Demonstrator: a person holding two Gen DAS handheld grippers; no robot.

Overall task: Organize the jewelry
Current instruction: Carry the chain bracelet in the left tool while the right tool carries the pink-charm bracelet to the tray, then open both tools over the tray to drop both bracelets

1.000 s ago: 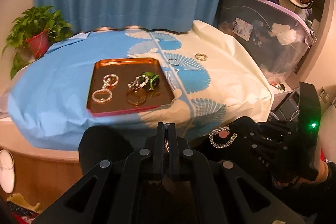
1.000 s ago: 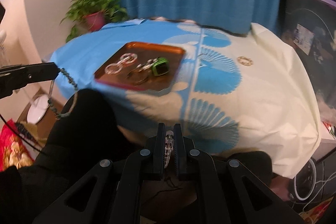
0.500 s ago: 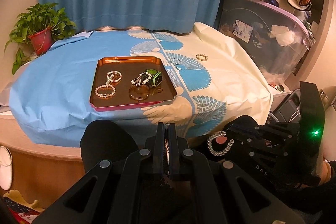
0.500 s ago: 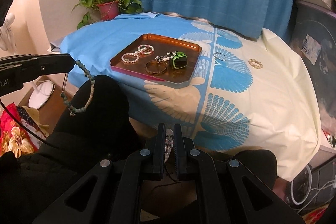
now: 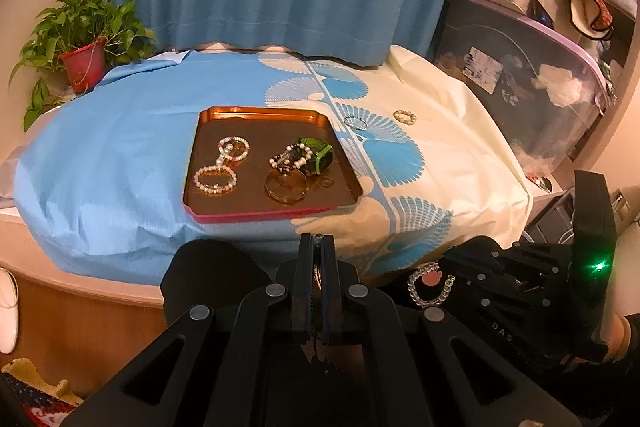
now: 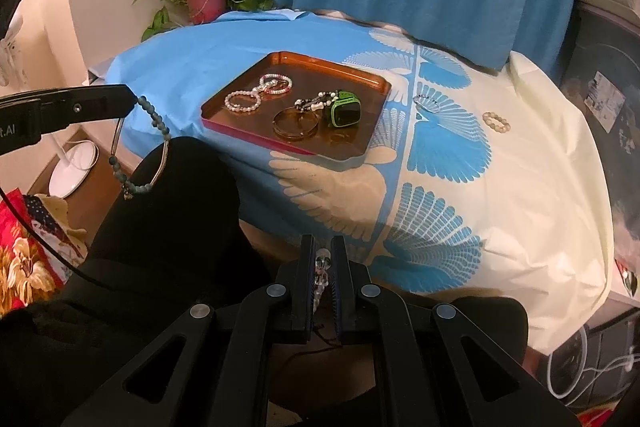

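A copper tray lies on the blue and cream cloth. It holds pearl bracelets, a green watch, an amber bangle and a black-and-white bead strand. My left gripper is shut on a blue-grey bead bracelet with a metal bar, which dangles over a black-clad knee. My right gripper is shut on a clear bead bracelet with a pink charm. Both grippers are short of the table's near edge.
A silver ring-like band and a beige bead bracelet lie on the cloth right of the tray. A potted plant stands at the back left. A blue curtain hangs behind, and storage bins stand at the right.
Both hands have shifted with their bracelets still gripped, so the tray sits further right in both views. The blue-grey bracelet has swung under the left gripper.
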